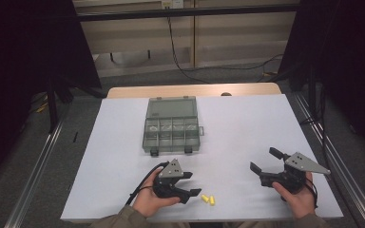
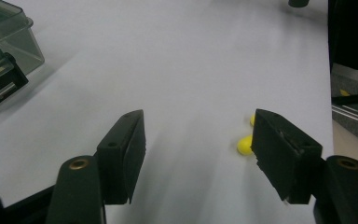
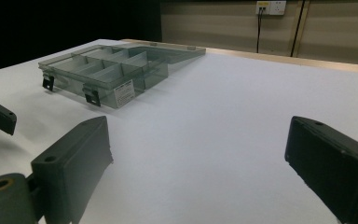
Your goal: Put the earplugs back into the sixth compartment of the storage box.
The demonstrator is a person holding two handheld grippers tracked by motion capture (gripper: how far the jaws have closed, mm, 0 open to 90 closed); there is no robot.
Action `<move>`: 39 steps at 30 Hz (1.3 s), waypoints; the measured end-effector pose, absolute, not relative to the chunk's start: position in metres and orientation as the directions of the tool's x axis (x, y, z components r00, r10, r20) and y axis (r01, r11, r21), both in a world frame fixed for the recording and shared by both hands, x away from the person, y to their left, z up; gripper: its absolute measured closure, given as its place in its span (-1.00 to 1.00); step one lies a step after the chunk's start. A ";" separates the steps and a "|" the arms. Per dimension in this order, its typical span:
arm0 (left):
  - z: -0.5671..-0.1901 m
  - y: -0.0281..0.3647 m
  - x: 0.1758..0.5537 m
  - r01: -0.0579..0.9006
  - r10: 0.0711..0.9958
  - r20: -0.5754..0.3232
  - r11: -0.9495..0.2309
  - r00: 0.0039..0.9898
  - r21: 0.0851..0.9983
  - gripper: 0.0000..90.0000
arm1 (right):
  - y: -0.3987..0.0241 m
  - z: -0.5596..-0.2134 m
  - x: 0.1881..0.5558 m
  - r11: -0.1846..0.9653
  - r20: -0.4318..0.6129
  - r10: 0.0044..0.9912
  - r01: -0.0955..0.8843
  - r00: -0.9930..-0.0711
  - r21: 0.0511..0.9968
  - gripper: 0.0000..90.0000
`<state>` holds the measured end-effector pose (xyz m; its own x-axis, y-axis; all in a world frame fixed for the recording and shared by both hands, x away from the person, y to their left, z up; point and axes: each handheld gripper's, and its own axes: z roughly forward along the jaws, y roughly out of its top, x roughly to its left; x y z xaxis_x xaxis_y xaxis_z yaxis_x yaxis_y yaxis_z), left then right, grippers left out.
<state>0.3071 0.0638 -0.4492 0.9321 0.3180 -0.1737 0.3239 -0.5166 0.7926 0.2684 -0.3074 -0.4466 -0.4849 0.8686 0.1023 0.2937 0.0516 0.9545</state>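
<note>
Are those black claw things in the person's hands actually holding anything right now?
No, nothing. The left gripper has open jaws beside the two yellow earplugs, not on them. The right gripper is open over bare table.

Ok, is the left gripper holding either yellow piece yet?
No: both yellow pieces lie on the table beyond the left gripper, its fingers apart on nothing.

I am working in what is looking like a lab or test room — not a home. A white table is standing on a grey floor, with metal rails running along its left and right sides. Black curtains are hanging at the far left and right, closing the spot off. At the far wall, pale panels are showing behind a dark bar, and a cable is trailing down from a wall socket — a recording set-up.
</note>
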 end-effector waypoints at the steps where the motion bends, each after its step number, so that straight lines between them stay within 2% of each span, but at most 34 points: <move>1: -0.450 0.063 0.307 0.322 0.315 -0.174 -0.515 0.933 0.794 -0.14 | -0.307 -0.447 0.268 0.051 0.103 0.869 0.295 -0.483 0.954 -0.86; 13: -0.451 0.057 0.305 0.308 0.296 -0.163 -0.555 0.941 0.773 -0.01 | -0.306 -0.448 0.268 0.051 0.102 0.870 0.293 -0.482 0.955 -0.86; 24: -0.452 0.053 0.303 0.314 0.268 -0.189 -0.568 0.945 0.761 0.10 | -0.304 -0.449 0.268 0.059 0.096 0.868 0.294 -0.487 0.954 -0.86; 39: -0.456 0.034 0.292 0.270 0.183 -0.199 -0.623 0.963 0.734 0.45 | -0.304 -0.449 0.268 0.063 0.096 0.867 0.297 -0.490 0.953 -0.86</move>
